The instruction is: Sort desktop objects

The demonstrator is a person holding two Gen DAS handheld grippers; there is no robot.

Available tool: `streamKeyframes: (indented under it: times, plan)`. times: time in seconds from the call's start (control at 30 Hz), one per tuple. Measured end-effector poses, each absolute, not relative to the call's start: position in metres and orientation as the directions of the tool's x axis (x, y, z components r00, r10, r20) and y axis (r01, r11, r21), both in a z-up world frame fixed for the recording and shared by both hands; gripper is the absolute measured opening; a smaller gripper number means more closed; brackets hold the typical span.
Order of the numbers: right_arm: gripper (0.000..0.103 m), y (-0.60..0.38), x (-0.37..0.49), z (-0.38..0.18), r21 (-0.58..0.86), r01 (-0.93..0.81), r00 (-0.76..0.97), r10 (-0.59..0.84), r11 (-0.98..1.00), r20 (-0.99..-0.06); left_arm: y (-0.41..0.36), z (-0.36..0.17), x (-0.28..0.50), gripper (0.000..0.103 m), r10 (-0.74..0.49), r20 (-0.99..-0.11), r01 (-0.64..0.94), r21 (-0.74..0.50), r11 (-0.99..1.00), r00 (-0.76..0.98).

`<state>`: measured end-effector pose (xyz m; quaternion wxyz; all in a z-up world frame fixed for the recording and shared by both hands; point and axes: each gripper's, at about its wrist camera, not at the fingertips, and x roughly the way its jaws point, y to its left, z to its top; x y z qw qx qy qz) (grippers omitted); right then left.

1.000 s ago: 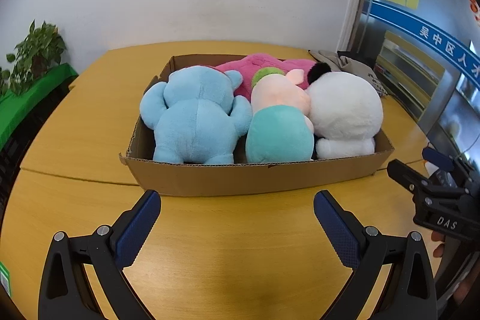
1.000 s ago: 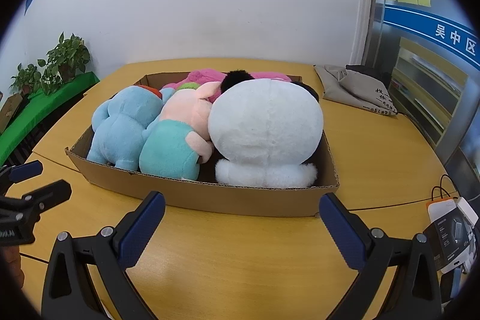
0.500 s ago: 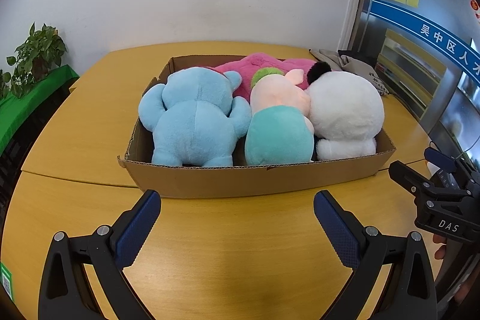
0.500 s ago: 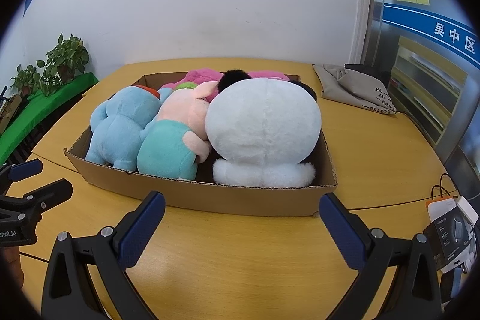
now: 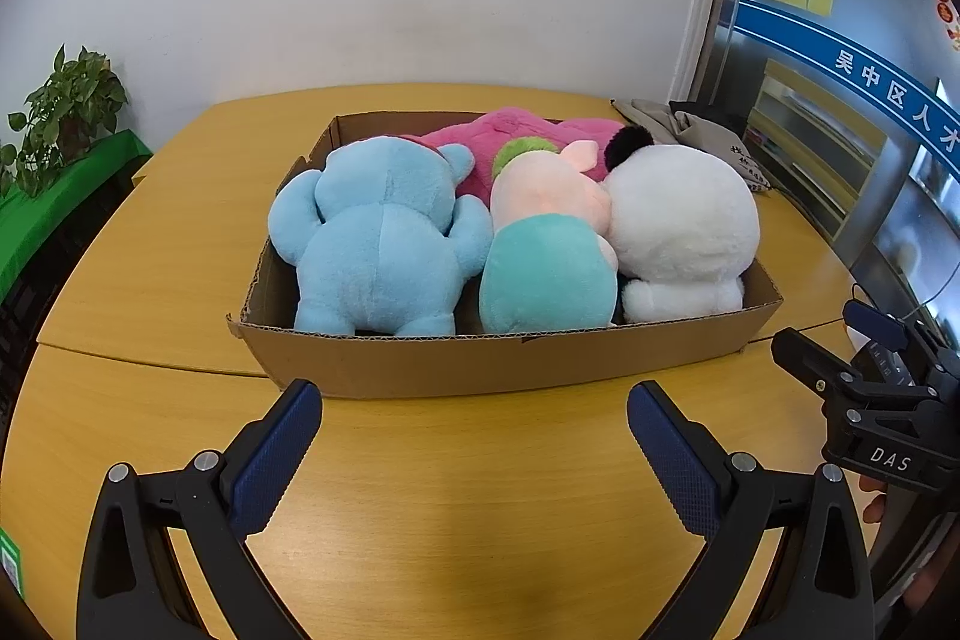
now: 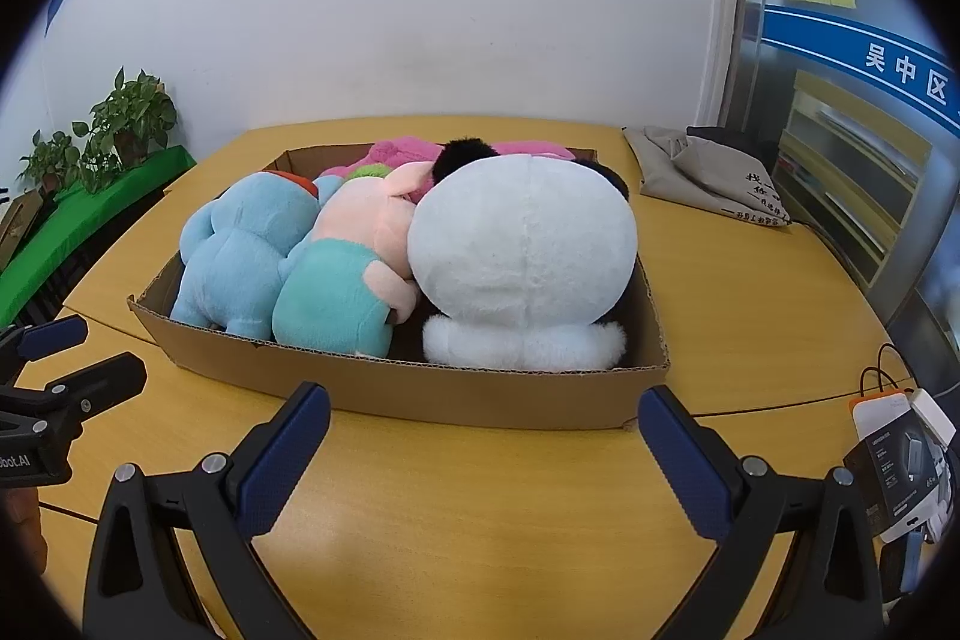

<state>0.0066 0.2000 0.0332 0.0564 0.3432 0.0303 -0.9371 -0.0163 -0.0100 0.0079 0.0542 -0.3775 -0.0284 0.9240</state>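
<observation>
Hovering wide open and empty-handed, left tool point(image 5: 474, 427) and right tool point(image 6: 483, 433) face the cardboard box point(image 5: 510, 367) mid-tabletop point(image 5: 480, 520) (plush toys point(image 5: 384, 250) packed inside).

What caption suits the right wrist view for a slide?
Open right gripper facing a brown cardboard box packed with plush toys on a wooden table.

You had a shallow cardboard box point(image 5: 504, 370) at twelve o'clock, packed with plush toys: a blue one point(image 5: 384, 244) at its nine o'clock end, a pink-and-teal one point(image 5: 549, 256) in the middle, a white one point(image 5: 681, 226) at three o'clock (all backs toward you), a magenta one point(image 5: 510, 136) lying behind.
</observation>
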Motion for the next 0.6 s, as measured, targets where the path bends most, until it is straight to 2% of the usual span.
streamKeyframes:
  times: [0.6]
  plan:
    - [0.103, 0.199, 0.019, 0.04, -0.028, 0.125, -0.767, -0.079, -0.992, -0.636, -0.008, 0.013, -0.006, 0.103, 0.129, -0.686, -0.085, -0.097, -0.992, -0.716]
